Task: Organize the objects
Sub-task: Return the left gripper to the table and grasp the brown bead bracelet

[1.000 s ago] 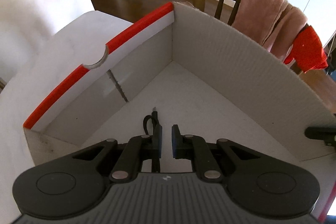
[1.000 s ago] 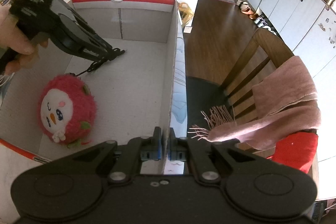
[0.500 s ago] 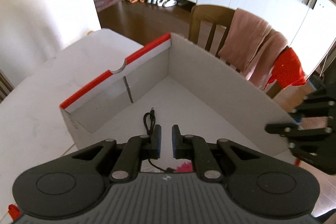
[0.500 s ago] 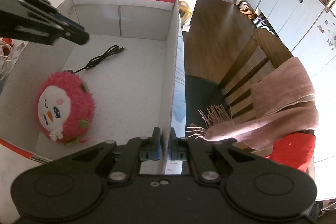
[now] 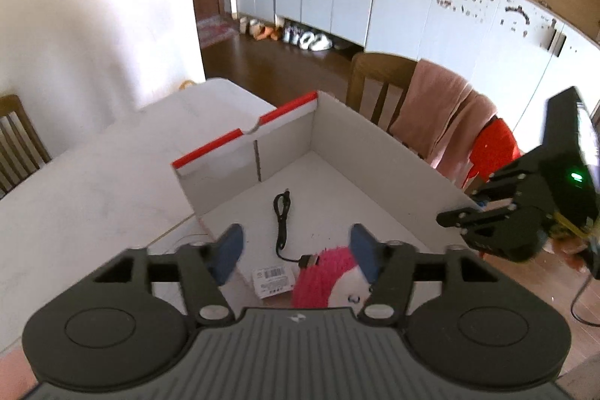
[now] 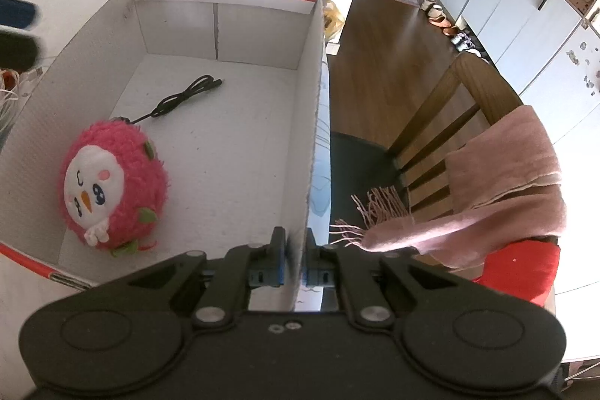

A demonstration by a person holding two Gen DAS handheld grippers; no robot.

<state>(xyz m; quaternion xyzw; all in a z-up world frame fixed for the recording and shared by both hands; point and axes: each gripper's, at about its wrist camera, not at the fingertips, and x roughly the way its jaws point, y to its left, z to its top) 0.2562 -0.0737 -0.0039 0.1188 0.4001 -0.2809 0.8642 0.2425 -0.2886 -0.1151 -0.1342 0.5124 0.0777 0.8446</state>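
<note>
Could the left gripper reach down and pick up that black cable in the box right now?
Probably yes. The left gripper is open and empty above the box, whose top is open. The cable lies bare on the floor, only its plug end by the plush.

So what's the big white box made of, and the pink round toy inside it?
The box looks like matte white corrugated cardboard: its thin cut edges look rough. The toy seems to be shaggy plush fabric, judging by its fuzzy pink fibres and smoother white face patch.
</note>
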